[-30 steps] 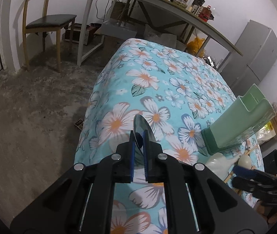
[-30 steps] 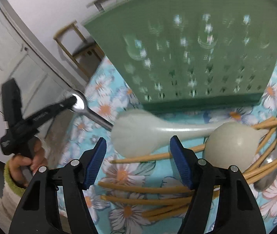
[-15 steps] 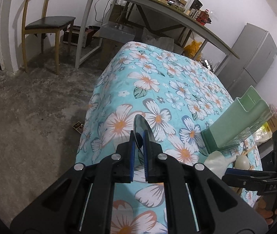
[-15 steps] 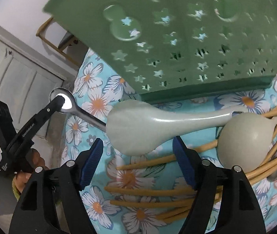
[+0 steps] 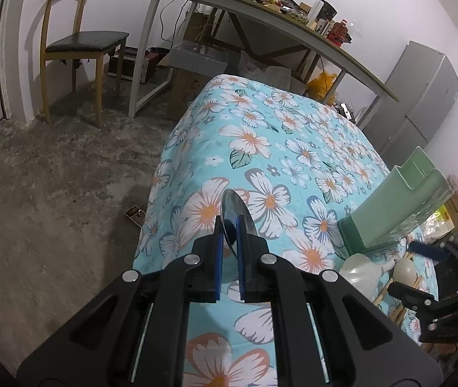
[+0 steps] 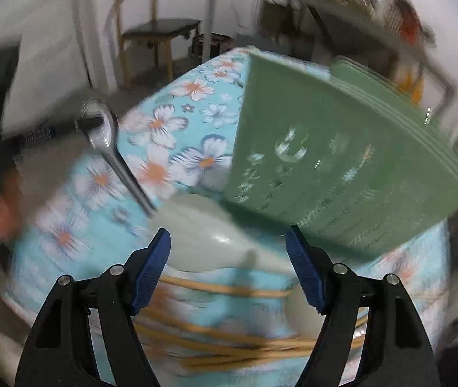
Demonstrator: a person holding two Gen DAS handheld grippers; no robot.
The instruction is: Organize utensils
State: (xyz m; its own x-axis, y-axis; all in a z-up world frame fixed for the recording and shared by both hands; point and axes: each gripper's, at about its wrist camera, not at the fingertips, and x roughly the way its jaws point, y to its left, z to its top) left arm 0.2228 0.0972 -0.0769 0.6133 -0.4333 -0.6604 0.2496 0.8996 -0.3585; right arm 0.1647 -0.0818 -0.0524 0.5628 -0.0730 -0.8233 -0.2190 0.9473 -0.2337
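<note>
Steel spoon point(image 5: 234, 219) clamped in left gripper point(image 5: 229, 251) jaws; right gripper point(image 6: 229, 271) jaws apart over two pale ladles point(image 6: 203, 242).

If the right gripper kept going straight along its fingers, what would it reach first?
Probably the pale serving spoon, lying on the cloth directly between and ahead of the open right gripper. The green holder stands beyond it, to the right. The frame is blurred, so depth is uncertain.
</note>
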